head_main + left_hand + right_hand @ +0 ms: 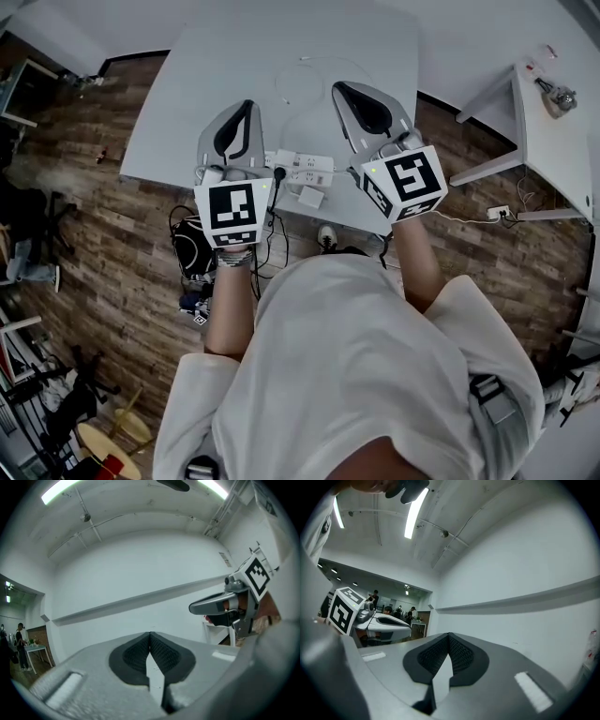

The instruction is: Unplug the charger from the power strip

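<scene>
In the head view a white power strip [302, 169] lies near the front edge of the grey table [187, 103]. A black plug [278, 173] with a dark cable sits at its left end. A small white charger block [310, 197] lies just in front of the strip; whether it touches the strip I cannot tell. Both grippers are held up level above the table, and neither gripper view shows the table. My left gripper [246, 105] [150, 633] is shut with nothing between its pads. My right gripper [339, 86] [449, 634] also has its pads together and holds nothing.
A thin white cable loop [305, 80] lies farther back on the table. A second white table [553, 141] stands at the right, with a socket and cord [499, 213] on the wooden floor. A black bag [192, 246] sits under the table's front. People stand far off [375, 597].
</scene>
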Tool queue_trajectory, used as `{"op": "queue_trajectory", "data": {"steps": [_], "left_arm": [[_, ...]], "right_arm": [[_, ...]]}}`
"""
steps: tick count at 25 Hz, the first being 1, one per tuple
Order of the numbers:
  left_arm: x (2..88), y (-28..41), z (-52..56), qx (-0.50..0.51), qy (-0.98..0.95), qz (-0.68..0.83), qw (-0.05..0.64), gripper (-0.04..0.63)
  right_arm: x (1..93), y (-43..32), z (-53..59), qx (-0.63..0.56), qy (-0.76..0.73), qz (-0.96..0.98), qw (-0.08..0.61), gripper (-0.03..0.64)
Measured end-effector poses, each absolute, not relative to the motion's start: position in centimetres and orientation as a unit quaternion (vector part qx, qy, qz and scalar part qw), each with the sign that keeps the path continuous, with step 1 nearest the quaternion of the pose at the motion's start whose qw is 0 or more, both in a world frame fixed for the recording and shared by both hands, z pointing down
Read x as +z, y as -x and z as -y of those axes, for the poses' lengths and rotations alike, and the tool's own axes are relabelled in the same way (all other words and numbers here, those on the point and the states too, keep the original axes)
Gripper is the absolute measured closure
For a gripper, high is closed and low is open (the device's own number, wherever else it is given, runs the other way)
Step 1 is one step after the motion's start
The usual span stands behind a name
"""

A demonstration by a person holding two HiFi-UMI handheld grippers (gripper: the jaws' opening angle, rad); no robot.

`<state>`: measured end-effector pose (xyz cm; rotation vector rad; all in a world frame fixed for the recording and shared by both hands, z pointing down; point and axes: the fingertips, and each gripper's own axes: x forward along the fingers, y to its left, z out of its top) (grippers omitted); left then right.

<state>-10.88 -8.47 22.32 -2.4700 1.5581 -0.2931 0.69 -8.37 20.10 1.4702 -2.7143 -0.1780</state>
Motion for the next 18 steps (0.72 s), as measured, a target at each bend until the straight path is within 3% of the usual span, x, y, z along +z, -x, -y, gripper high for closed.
{"op": "queue_trajectory", "data": {"steps": [18], "left_arm": [[19.3, 12.1, 8.9, -0.073, 0.840, -0.527, 0.111, 0.592]], "right_arm": [[16.6, 0.8, 9.0, -0.081, -0.468, 0.880, 0.010, 0.617]]}}
